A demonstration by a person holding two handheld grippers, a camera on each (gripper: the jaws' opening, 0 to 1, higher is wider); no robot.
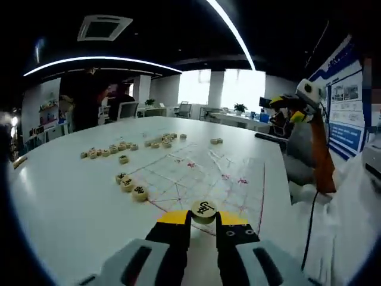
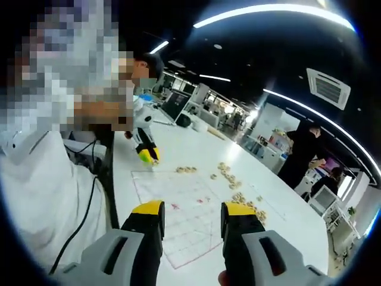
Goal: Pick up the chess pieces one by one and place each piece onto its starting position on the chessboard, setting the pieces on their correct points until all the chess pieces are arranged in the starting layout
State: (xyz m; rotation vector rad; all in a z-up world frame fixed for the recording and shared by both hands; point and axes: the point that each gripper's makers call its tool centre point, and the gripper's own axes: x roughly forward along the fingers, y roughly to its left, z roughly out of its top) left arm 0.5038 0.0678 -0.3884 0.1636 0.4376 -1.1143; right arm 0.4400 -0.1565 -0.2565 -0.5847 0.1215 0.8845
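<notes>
In the left gripper view my left gripper [image 1: 203,215] is shut on a round wooden chess piece [image 1: 203,209] with a black character, low over the near edge of the red-lined chessboard sheet [image 1: 205,173]. Three more pieces [image 1: 128,184] lie by the board's left edge. Several loose pieces [image 1: 122,146] are strewn beyond the board's far-left corner. The right gripper [image 1: 287,109] hangs in the air at the right, away from the board. In the right gripper view my right gripper [image 2: 193,211] is open and holds nothing, above the board [image 2: 184,220]. The left gripper [image 2: 146,155] shows at the board's far edge.
The big white table [image 1: 65,202] curves away on all sides. A person in white [image 2: 41,196] stands close on the left of the right gripper view, with a black cable [image 2: 89,202] hanging down. Another person in black [image 2: 303,149] stands beyond the table. Office desks and chairs [image 1: 184,110] line the background.
</notes>
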